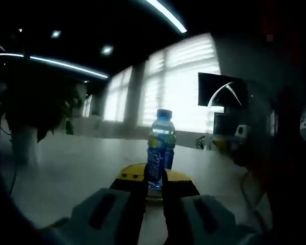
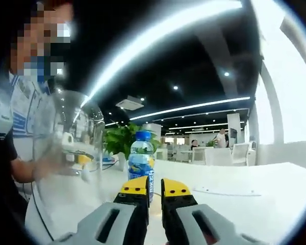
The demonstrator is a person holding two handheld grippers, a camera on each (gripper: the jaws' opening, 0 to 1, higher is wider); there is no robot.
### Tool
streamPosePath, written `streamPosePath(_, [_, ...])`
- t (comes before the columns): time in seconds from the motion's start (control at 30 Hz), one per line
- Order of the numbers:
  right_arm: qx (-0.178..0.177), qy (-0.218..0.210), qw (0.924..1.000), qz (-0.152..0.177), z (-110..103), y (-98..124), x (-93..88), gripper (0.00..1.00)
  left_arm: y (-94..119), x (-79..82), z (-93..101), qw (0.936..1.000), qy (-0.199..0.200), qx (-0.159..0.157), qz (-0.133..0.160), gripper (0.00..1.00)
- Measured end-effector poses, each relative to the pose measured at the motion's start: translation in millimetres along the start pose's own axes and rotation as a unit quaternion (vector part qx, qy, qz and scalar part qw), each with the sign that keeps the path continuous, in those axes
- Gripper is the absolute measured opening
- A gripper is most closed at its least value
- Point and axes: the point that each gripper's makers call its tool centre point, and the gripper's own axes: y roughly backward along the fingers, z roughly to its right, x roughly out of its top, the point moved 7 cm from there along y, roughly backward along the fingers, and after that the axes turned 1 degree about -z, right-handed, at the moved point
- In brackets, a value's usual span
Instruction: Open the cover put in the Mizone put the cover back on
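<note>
Spreading wide under both views, the pale white counter point(image 2: 255, 194) carries the whole scene, with a green leafy plant point(image 2: 123, 139) far behind it in the right gripper view and bright louvred windows point(image 1: 178, 81) beyond it in the left gripper view. At the left of the right gripper view a large clear glass dome cover point(image 2: 66, 148) is lifted and tilted, held up off the counter by a person's hand point(image 2: 50, 164), so the opening step looks already done. Standing upright on the counter is the Mizone, a clear plastic drink bottle with a blue label and blue cap point(image 2: 141, 163); in the left gripper view the same bottle point(image 1: 160, 150) rises just beyond the jaw tips. The left hand-held gripper point(image 1: 155, 186) has its dark jaws drawn close together around the base of the bottle, though whether they actually press on it is hard to tell in the dim picture. The right hand-held gripper point(image 2: 154, 191), with yellow-tipped jaws, is nearly closed with a narrow slot between the tips, and the bottle sits just beyond its left jaw, apparently not gripped. By my reading, the bottle is being placed; what remains is to release it and lower the dome back over it.
</note>
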Motion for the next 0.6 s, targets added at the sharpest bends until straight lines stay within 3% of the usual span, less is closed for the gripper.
streamPosePath(0.07, [-0.005,-0.007,1.0,0.004,1,0,0.6,0.02,1,5.9,3.1,0.9998,-0.021,0.003,0.001,0.05])
streamPosePath(0.13, [-0.005,-0.018,0.9998,0.008,2,1,1.6,0.02,3,6.5,2.9,0.9963,-0.077,0.037,-0.006,0.06])
streamPosePath(0.17, [-0.003,-0.022,0.9997,0.01,1,1,1.9,0.02,3,3.6,5.6,0.9914,-0.123,0.037,-0.025,0.06])
streamPosePath(0.27, [0.001,-0.028,0.9994,0.018,0,1,3.8,0.02,3,-2.3,11.0,0.9921,-0.112,0.046,-0.031,0.06])
streamPosePath(0.4, [-0.004,-0.029,0.9993,0.022,1,0,4.6,0.02,8,-6.0,14.9,0.996,-0.072,0.052,-0.012,0.04])
streamPosePath(0.47, [0.002,-0.037,0.999,0.023,0,0,4.8,0.02,9,-9.1,17.6,0.9943,-0.093,0.05,-0.015,0.02])
streamPosePath(0.53, [0.01,-0.042,0.9988,0.026,-2,1,6.0,0.01,11,-14.4,17.9,0.9875,-0.144,0.056,-0.034,0.03])
streamPosePath(0.6, [0.012,-0.045,0.9985,0.029,-2,1,6.8,0.01,12,-17.6,19.6,0.9862,-0.147,0.066,-0.035,0.03])
